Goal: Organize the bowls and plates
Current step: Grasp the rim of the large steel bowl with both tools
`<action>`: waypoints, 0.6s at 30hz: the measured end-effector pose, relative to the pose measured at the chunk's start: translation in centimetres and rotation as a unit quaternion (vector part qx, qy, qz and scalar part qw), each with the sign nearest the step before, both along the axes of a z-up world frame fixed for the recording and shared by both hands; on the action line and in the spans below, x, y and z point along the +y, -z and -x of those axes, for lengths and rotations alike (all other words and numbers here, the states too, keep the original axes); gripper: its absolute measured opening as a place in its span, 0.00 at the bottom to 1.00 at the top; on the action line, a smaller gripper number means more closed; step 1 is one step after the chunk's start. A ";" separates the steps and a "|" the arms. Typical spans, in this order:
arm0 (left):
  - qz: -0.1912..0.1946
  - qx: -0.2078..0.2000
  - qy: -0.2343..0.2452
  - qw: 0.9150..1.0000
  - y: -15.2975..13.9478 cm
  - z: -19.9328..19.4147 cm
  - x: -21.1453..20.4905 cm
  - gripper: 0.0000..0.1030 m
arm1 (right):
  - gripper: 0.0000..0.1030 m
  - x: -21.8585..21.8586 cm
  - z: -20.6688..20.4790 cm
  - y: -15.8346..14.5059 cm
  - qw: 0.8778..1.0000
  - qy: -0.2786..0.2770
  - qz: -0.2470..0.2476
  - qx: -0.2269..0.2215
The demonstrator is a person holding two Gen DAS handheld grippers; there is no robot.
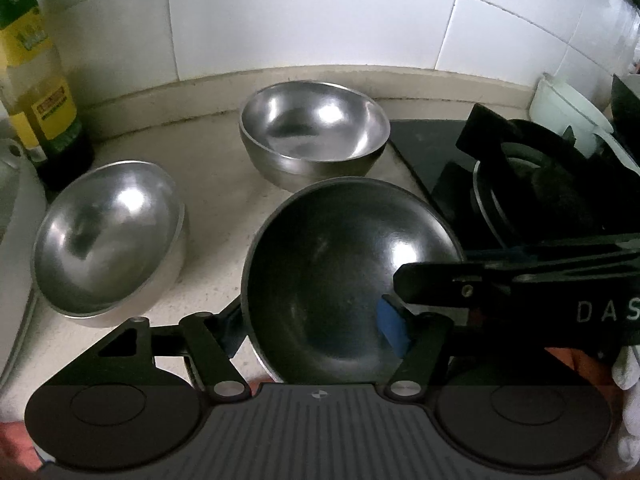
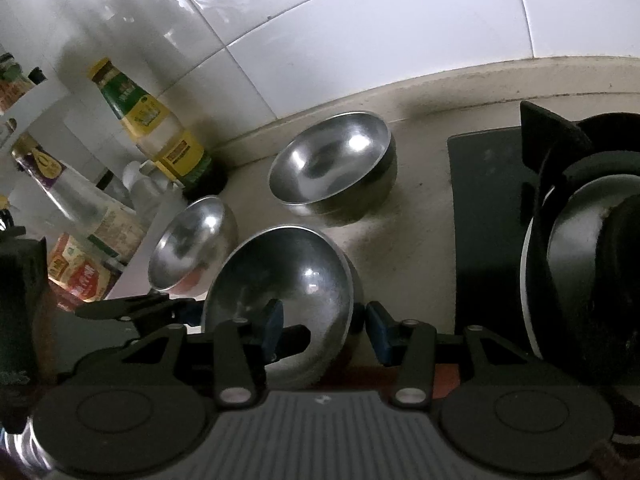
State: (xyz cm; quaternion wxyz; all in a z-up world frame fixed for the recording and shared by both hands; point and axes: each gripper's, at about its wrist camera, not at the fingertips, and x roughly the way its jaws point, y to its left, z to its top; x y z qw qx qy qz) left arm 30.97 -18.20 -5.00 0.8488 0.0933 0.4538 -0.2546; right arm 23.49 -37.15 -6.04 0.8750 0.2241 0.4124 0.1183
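A: Right wrist view first: the right gripper (image 2: 324, 326) has its jaws straddling the near wall of the nearest steel bowl (image 2: 288, 280), one blue pad inside the rim, the other outside. They look pinched on that wall.

B: And the left?

A: In the left wrist view the left gripper (image 1: 316, 332) stands spread across the same bowl, which reads dark there. One pad sits inside at the bowl's right, the other outside its left rim. Whether those pads actually press, I cannot tell.

B: Where is the bowl itself?

A: On the desk (image 1: 208, 208), just beside the stove top (image 2: 488, 216). A second steel bowl (image 1: 108, 240) sits close at its left, a third steel bowl (image 1: 316, 132) beyond it toward the tiled wall (image 1: 320, 12). The oil bottle (image 1: 40, 92) stands farther left of both.

B: What worries you?

A: Thin, slick metal. With the pinch only at the rim, I'd judge the bowl could pivot or slip once lifted, and swing into the second bowl. If both grippers pull unevenly, the wall may twist out of the pads.
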 end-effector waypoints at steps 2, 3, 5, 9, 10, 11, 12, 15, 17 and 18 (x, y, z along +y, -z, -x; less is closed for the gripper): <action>0.000 -0.003 0.002 1.000 -0.3 0.3 0.1 0.72 | 0.41 0.1 0.3 -0.3 1.000 -0.003 -0.003 0.001; 0.001 -0.003 0.002 1.000 -0.4 0.4 0.1 0.73 | 0.41 0.2 0.5 -0.4 1.000 -0.004 -0.003 0.002; 0.004 -0.003 0.002 1.000 -0.5 0.7 0.3 0.73 | 0.41 0.2 0.8 -0.6 1.000 -0.006 -0.004 0.000; 0.002 -0.002 0.002 1.000 -0.2 0.7 0.2 0.74 | 0.41 0.2 1.3 -1.0 1.000 -0.009 -0.004 -0.005; 0.001 -0.004 0.001 1.000 -0.1 0.6 0.2 0.74 | 0.41 0.2 1.3 -0.9 1.000 -0.008 -0.002 -0.007; 0.001 -0.003 0.000 1.000 -0.1 0.5 0.2 0.75 | 0.41 0.2 1.2 -0.7 1.000 -0.008 -0.002 -0.005; 0.002 -0.002 -0.002 1.000 -0.1 0.5 0.3 0.76 | 0.41 0.2 1.0 -0.5 1.000 -0.008 -0.001 -0.002; 0.002 -0.011 -0.011 1.000 -0.3 0.4 0.7 0.81 | 0.42 0.3 0.6 -0.4 1.000 -0.006 -0.001 -0.004; 0.004 -0.010 -0.017 1.000 -0.4 0.2 1.1 0.81 | 0.42 0.3 0.5 -0.4 1.000 -0.007 0.000 -0.004; 0.006 -0.008 -0.021 1.000 -0.5 0.2 1.3 0.81 | 0.42 0.3 0.4 -0.4 1.000 -0.007 0.004 -0.003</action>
